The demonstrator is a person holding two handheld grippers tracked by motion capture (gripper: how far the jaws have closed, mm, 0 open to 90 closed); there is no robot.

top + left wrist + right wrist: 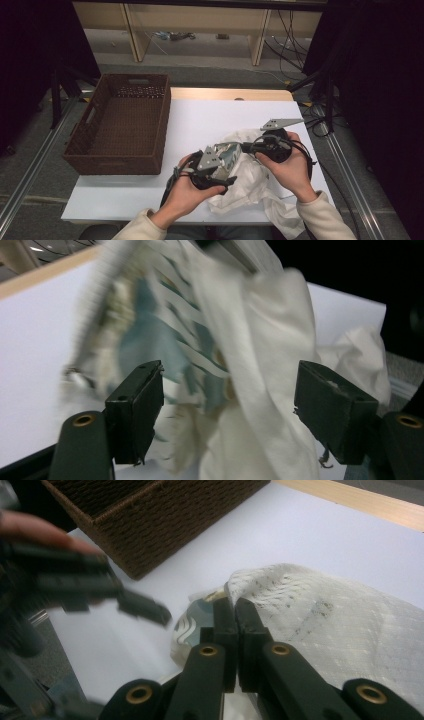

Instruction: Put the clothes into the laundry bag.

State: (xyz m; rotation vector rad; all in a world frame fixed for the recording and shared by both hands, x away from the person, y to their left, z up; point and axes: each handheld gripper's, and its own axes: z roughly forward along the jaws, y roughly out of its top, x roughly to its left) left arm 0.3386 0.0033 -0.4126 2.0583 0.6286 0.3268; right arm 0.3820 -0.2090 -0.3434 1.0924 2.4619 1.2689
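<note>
From the high view we've got a person working a crumpled white cloth (pixel 250 175) near the front edge of the table (pixel 210 120), with the left hand-held gripper (pixel 231 176) and the right hand-held gripper (pixel 246 146) both pointed in at the same bunched-up spot, so it looks like we're sorting out one corner of the fabric between them. The woven brown basket (pixel 90 150) sits empty just off to the left, half off the white table top, probably where the cloth ends up. In the left gripper view the jaws stand wide apart with the cloth (pixel 260 340) hanging between them, and the pads don't seem to press on it, so we'd say that side isn't gripping and is free to take a new hold. It's blurry, but there's a teal and white striped or wavy print patch next to plain off-white fabric. In the right gripper view the jaws are pressed tight together, pinching the edge of the cloth (pixel 320 615) right where the patterned bit meets the white; that pinch is likely what holds the fabric up. Here the white part looks thin, with a fine dotted weave and a few dark specks. The basket (pixel 150 525) sits behind, and the other hand-held gripper (pixel 145 607) hovers blurred at left.
</note>
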